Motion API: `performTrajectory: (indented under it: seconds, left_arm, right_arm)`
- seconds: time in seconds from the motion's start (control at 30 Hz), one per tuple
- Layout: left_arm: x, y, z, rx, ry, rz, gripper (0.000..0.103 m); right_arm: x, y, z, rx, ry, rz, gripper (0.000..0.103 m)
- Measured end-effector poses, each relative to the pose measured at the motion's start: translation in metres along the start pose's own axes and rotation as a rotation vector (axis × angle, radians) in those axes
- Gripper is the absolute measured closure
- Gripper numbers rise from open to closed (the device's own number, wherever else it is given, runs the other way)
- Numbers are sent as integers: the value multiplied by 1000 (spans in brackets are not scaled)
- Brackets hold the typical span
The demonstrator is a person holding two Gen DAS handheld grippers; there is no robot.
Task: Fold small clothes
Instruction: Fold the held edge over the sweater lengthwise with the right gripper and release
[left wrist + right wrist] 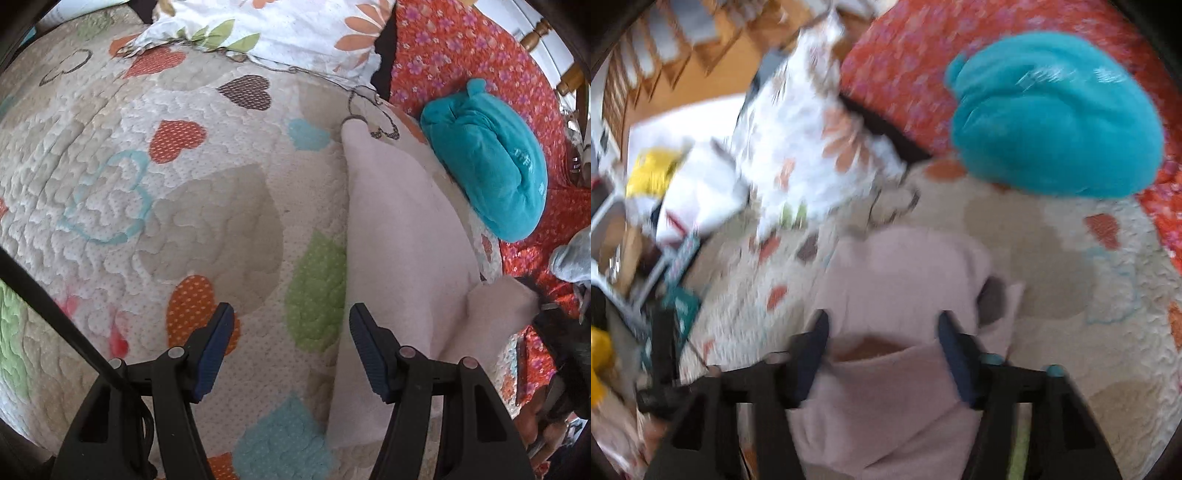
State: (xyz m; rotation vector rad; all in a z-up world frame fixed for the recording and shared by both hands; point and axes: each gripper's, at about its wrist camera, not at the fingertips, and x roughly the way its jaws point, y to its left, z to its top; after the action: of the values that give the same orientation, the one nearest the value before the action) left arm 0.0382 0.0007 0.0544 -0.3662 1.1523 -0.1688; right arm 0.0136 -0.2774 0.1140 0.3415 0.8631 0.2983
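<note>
Bed quilt first, pink piece laid out, both jaws apart

Heart-patterned quilt (221,206) fills our view across the bed, and an orange flowered cover (461,55) runs along its far side. Next we have the pink garment (399,229), lying flat on the quilt as a long strip with its near corner turned up towards the right edge of the left wrist view. Just beyond it sits a teal bundle (491,162), straddling the line where quilt meets orange cover. Now the left gripper (291,332): we see its jaws about half open and holding nothing, the pink edge just beside one finger. On to the right gripper (882,339). That view is blurred, yet we make out its jaws standing apart with pink cloth bunched between them, not visibly pinched.
</note>
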Motion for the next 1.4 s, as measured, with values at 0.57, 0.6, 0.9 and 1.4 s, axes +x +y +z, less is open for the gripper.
performTrajectory:
  seconds: [0.57, 0.6, 0.9, 1.4]
  left_arm:
    - [9, -19, -7, 46, 13, 2, 39]
    - [8, -18, -7, 46, 15, 0, 39]
    - [7, -39, -22, 190, -6, -4, 39]
    - [6, -21, -15, 194, 4, -120, 29]
  right_arm:
    - [5, -49, -85, 63, 333, -286, 96]
    - [0, -48, -84, 63, 325, -287, 96]
    - [-57, -24, -46, 57, 45, -187, 81]
    - [-16, -80, -24, 226, 32, -202, 34]
